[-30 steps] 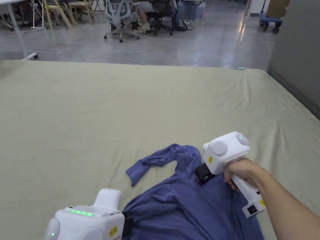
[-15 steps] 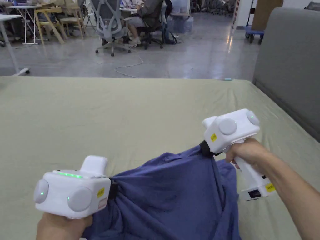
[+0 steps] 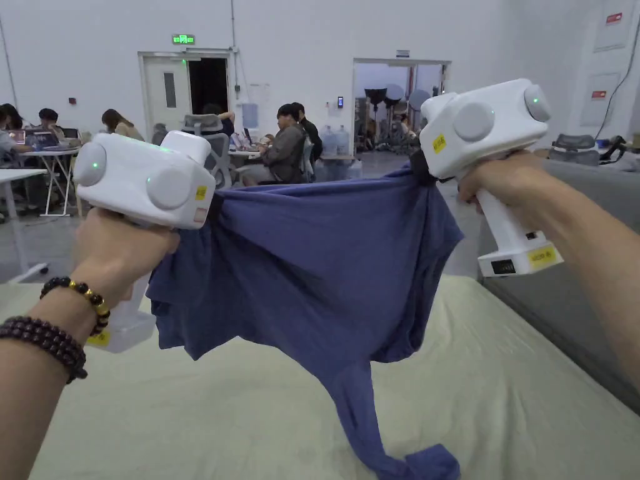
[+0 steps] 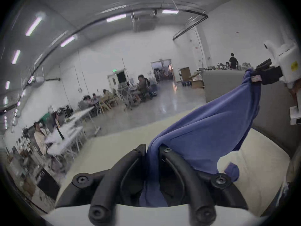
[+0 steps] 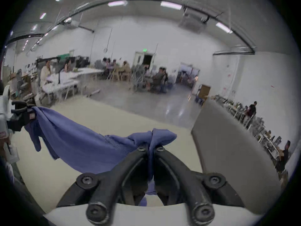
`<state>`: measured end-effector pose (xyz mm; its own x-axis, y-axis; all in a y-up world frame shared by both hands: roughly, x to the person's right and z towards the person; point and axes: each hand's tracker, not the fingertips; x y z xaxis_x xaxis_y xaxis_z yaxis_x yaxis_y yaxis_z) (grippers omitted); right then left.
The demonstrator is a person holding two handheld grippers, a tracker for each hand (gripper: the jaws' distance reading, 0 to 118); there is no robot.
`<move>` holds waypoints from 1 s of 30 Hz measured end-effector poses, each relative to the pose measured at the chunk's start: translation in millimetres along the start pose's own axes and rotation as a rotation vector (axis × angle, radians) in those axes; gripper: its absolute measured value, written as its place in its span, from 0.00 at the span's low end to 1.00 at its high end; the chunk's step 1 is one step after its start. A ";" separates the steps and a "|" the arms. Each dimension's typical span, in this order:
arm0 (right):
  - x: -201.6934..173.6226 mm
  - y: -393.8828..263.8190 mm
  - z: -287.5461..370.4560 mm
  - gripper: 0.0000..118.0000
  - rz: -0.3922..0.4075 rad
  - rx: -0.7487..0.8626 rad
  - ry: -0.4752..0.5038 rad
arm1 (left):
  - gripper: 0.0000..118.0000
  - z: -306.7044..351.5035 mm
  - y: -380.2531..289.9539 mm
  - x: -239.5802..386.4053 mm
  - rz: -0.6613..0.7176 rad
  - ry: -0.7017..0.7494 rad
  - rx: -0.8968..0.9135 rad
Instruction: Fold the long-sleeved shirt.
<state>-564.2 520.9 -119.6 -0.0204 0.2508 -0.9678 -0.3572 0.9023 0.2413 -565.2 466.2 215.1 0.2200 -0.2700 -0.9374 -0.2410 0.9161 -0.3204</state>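
Note:
A blue long-sleeved shirt (image 3: 312, 262) hangs stretched in the air between both grippers, above a pale green bed sheet (image 3: 512, 387). My left gripper (image 3: 212, 201) is shut on the shirt's left top corner; in the left gripper view the cloth (image 4: 203, 131) runs between its jaws (image 4: 152, 149). At the right top corner, my right gripper (image 3: 417, 169) is shut on the cloth too, and the right gripper view shows the shirt (image 5: 91, 144) pinched at its tips (image 5: 150, 148). One sleeve (image 3: 400, 456) dangles down and touches the sheet.
A grey upholstered panel (image 3: 562, 312) borders the bed on the right. Beyond the bed lies a shiny floor with office chairs (image 3: 212, 150), tables (image 3: 19, 181) and several seated people (image 3: 284, 150) far back.
Both grippers have lifted the shirt from the sheet up to about head height. The camera has tilted up, so the room's far wall now shows.

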 end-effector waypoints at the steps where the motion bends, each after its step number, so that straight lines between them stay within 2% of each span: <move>1: 3.9 13.3 4.1 0.00 -0.018 0.016 -0.022 | 0.10 -2.6 14.0 -2.0 -0.002 0.000 0.007; 6: 16.7 47.4 18.5 0.00 -0.058 0.063 -0.056 | 0.10 -10.4 50.6 -2.2 0.028 0.001 0.023; 12: 22.3 21.6 12.1 0.00 -0.088 0.050 -0.051 | 0.10 -21.4 32.9 10.5 0.050 -0.021 0.016; 16: 18.0 -30.8 -18.3 0.00 -0.112 -0.020 -0.027 | 0.10 -39.9 -11.5 27.1 0.023 -0.052 -0.050; 21: -0.8 -129.1 -66.4 0.00 -0.163 -0.156 0.041 | 0.10 -79.2 -106.2 53.8 0.010 -0.093 -0.184; 24: -15.9 -182.9 -89.7 0.00 -0.138 -0.257 0.059 | 0.10 -95.1 -160.6 67.9 0.002 -0.126 -0.248; 25: -19.6 -197.5 -95.0 0.00 -0.156 -0.273 0.060 | 0.10 -98.8 -175.0 71.5 0.004 -0.134 -0.279; 30: -24.6 -220.7 -96.4 0.00 -0.176 -0.316 0.073 | 0.10 -88.6 -201.0 74.0 0.010 -0.162 -0.320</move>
<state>-574.9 281.7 -155.9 0.0047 0.0650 -0.9979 -0.6318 0.7736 0.0474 -584.2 235.7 198.0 0.3568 -0.1873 -0.9152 -0.5222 0.7723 -0.3617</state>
